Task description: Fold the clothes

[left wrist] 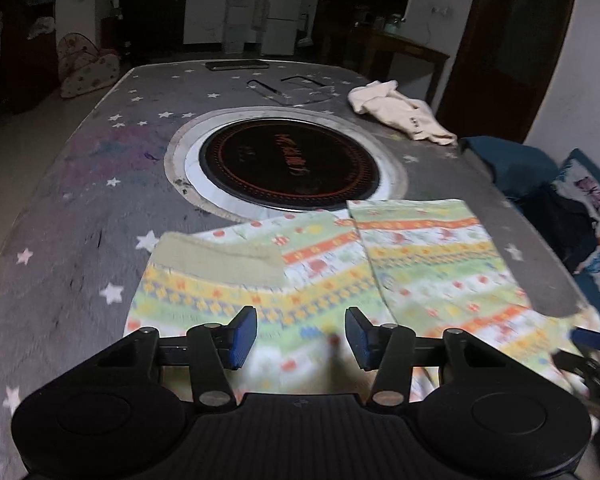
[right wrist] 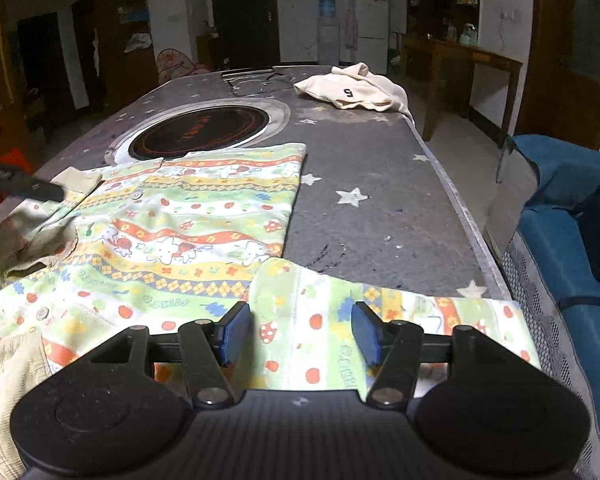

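Patterned shirt (right wrist: 188,236): flat on starred surface (right wrist: 372,208), near edge. Left gripper (left wrist: 300,338) & right gripper (right wrist: 300,334): fingers apart, empty, hovering over shirt; sleeve (right wrist: 380,320) under right.

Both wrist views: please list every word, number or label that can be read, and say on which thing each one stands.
"5": on the cream garment at the far end of the table.
Pale green lettering on the patterned shirt, near its buttons and on its sleeve: too blurred to read.
Red characters on the round cooktop: too distorted to read.
Both the left gripper and right gripper bear no text.
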Demonstrator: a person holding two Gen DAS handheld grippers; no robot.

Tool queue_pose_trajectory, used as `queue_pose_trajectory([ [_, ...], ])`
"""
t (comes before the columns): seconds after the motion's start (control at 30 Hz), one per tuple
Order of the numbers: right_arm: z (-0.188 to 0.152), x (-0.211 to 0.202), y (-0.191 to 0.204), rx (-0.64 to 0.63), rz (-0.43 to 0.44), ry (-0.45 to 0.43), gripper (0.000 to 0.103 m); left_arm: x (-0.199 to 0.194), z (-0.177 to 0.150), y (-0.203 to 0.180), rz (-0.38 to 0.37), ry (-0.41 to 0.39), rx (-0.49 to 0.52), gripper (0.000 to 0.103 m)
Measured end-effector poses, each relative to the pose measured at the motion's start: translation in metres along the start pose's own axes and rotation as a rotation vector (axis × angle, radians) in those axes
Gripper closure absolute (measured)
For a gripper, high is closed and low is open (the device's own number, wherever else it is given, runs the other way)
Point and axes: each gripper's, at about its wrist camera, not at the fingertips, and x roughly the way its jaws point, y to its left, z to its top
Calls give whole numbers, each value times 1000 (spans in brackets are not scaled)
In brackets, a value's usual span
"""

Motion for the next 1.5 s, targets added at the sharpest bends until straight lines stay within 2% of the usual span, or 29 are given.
queue_pose_trajectory([
  [0.23, 5, 1, 6, -23, 22, -12, 44, 37, 6, -5, 93, 12, 44, 50],
  [0.3, 7, 1, 9, -32, 28, -17, 42, 42, 5, -7, 125, -2, 73, 58],
  [0.37, 8, 0, 13, -48, 33, -22, 42, 42, 5, -5, 148, -17, 93, 80],
  [0.4, 8, -1, 15, -56, 37, -24, 41, 42, 5, 0, 148, -19, 88, 82],
  [0.47, 8, -2, 20, -67, 46, -27, 41, 38, 6, 9, 127, -20, 51, 97],
  [0.63, 11, -7, 29, -86, 67, -44, 41, 13, 4, 36, 145, -59, -40, 98],
  [0.8, 16, -13, 41, -114, 90, -66, 41, -38, -4, 70, 159, -134, -138, 99],
  [0.93, 19, -16, 53, -137, 110, -77, 40, -86, -21, 97, 163, -198, -203, 99],
  [1.07, 19, -17, 61, -154, 123, -81, 36, -136, -51, 122, 214, -247, -245, 99],
  [1.23, 17, -14, 68, -161, 140, -69, 34, -158, -92, 148, 317, -205, -283, 99],
  [1.37, 15, -10, 75, -171, 157, -50, 28, -151, -117, 165, 382, -145, -325, 99],
  [1.5, 10, -9, 81, -197, 171, -26, 26, -146, -133, 176, 409, -101, -360, 99],
])
